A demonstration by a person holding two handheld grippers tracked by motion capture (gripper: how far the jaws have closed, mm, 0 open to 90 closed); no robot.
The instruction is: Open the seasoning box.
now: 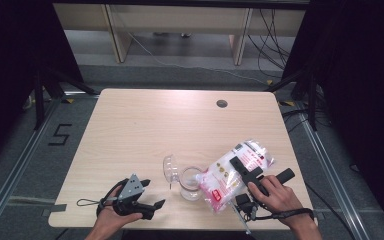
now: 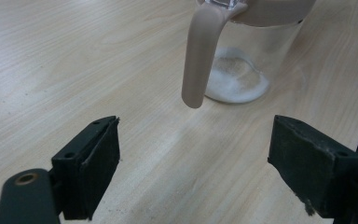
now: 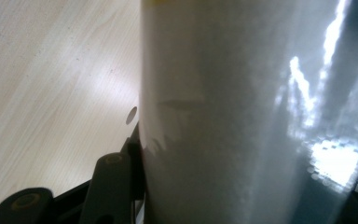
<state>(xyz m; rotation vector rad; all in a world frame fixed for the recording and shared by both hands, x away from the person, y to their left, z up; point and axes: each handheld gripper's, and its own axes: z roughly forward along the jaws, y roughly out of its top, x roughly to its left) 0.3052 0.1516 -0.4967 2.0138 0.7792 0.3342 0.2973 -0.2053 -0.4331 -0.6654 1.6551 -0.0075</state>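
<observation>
A clear jar (image 1: 191,184) with a beige handle (image 2: 200,56) stands near the table's front edge, its hinged lid (image 1: 169,169) tipped open to the left. White grains (image 2: 237,84) cover its bottom. A plastic bag (image 1: 235,172) with pink print and white contents lies tilted, its low end at the jar's mouth. My right gripper (image 1: 244,170) is shut on the bag's middle; the bag (image 3: 242,116) fills the space between its jaws. My left gripper (image 1: 154,193) rests open, left of the jar, with nothing between its fingers (image 2: 93,163).
A round cable hole (image 1: 222,103) sits in the wooden table (image 1: 130,130) at the back right. Black curtains hang at both sides, and wooden furniture legs and cables lie on the floor beyond.
</observation>
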